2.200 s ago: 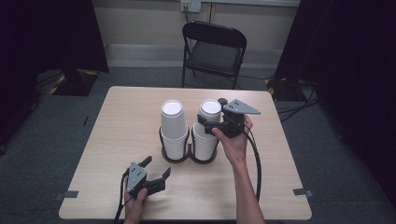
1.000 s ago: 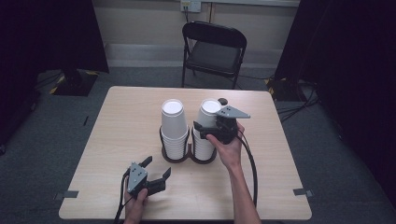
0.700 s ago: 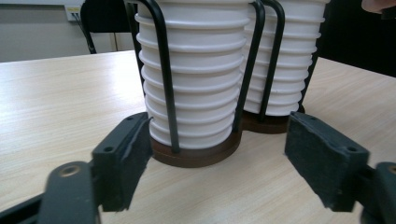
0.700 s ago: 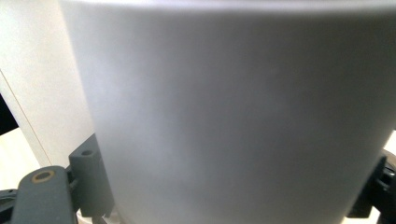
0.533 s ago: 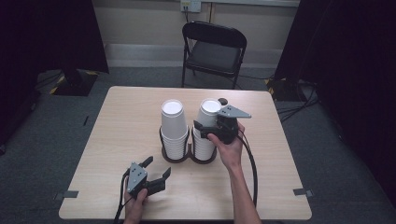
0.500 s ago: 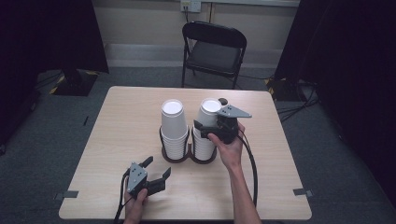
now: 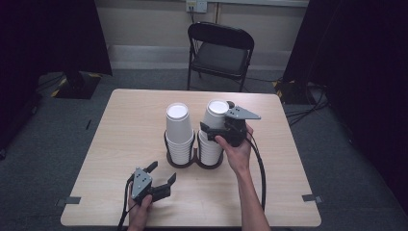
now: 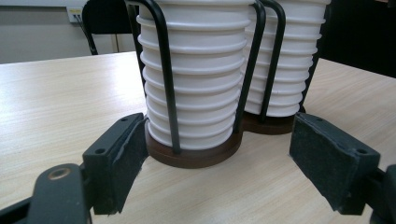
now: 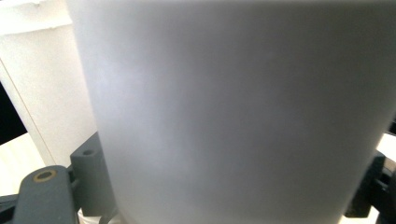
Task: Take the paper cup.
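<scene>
Black fingers (image 9: 88,179) of the right gripper (image 7: 226,129) close around the top cup (image 7: 216,113) of the right-hand stack (image 7: 210,147), one finger on each side of its white wall; in the right gripper view that wall sits so near the lens that it blurs, and whether the fingers press it firmly cannot be told. The grip comes from the side, high on the stack, which suggests the cup is meant to be lifted clear of the ones nested below it.

Across the worktop (image 7: 120,130), the left gripper (image 7: 155,185) rests low on the wood near the person's edge, its fingers (image 8: 119,161) spread wide with nothing between them. Its camera looks straight at the foot of the holder (image 8: 194,156), a dark round base from which black wire loops (image 8: 166,74) rise to cage the cups, so the open fingers seem placed to steady the base if the cup sticks.

The holder has two bays side by side, touching. Each carries a tall stack of white paper cups, rims ribbed one above another; the left stack (image 7: 179,130) stands untouched, its top cup showing a white inside. Both stacks rise well above the wire loops.

Behind the worktop stands a black folding chair (image 7: 220,53) against a pale wall.
</scene>
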